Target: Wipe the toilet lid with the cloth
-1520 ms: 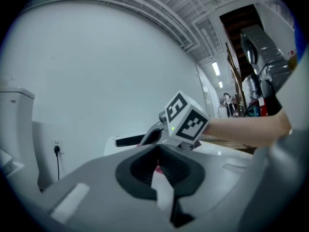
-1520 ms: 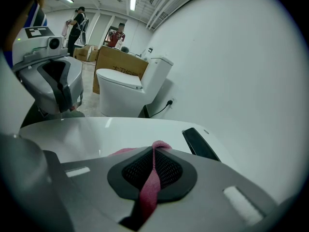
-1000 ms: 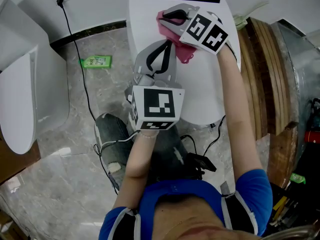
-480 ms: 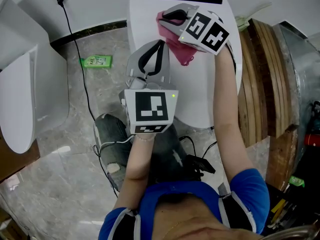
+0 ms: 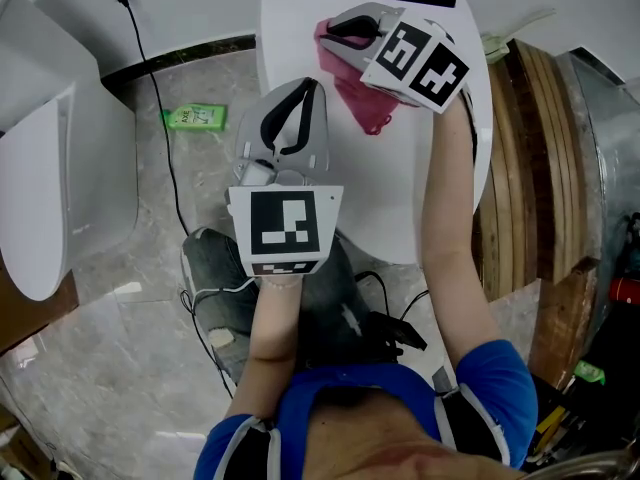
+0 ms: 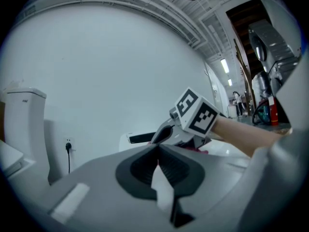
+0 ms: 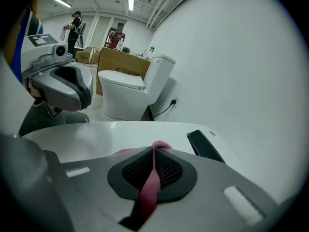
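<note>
Right gripper [image 5: 338, 26], upper centre, clamped the pink cloth [image 5: 366, 106]; left gripper [image 5: 308, 90] closed, empty. We judged overlapping strokes across the toilet lid [image 5: 415, 193] best — cloth pressed flat.

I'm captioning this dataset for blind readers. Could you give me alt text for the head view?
Seen from above, the right gripper pinches a pink cloth that lies on a white toilet lid. The left gripper is beside it, jaws together and empty. A green packet lies on the floor near a second toilet at left.
</note>
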A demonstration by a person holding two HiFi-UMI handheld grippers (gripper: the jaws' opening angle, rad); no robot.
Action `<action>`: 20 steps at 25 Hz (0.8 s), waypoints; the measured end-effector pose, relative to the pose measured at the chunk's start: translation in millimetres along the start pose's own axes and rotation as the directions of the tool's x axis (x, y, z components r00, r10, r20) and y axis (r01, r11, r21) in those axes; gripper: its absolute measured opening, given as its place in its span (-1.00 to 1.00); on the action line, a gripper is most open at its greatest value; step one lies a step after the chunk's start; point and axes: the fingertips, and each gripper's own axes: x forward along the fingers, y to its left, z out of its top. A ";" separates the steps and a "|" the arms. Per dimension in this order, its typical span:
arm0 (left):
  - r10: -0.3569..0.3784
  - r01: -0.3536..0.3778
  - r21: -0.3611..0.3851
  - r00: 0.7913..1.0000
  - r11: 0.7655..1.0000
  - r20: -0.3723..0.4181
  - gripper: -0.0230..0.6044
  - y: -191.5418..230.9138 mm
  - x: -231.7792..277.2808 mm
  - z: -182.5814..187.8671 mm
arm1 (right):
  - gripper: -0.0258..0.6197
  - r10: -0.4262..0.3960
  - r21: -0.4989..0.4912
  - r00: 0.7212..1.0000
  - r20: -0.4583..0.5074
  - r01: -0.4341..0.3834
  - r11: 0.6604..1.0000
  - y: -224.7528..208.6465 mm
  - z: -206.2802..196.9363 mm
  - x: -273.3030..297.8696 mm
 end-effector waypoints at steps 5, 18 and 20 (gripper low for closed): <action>0.002 -0.002 0.017 1.000 1.000 -0.006 -0.92 1.6 -0.4 -0.7 | -0.90 -0.027 -0.001 1.000 0.006 0.027 1.000 0.0 1.0 0.3; -0.015 0.015 0.027 1.000 1.000 -0.010 -0.92 -4.2 0.2 -1.1 | -0.90 -0.022 -0.023 1.000 0.010 0.022 0.999 0.3 1.2 -0.7; -0.012 0.012 0.023 1.000 1.000 -0.014 -0.92 -4.0 0.6 -2.0 | -0.90 -0.027 -0.037 1.000 -0.001 0.027 0.999 1.1 0.8 -1.0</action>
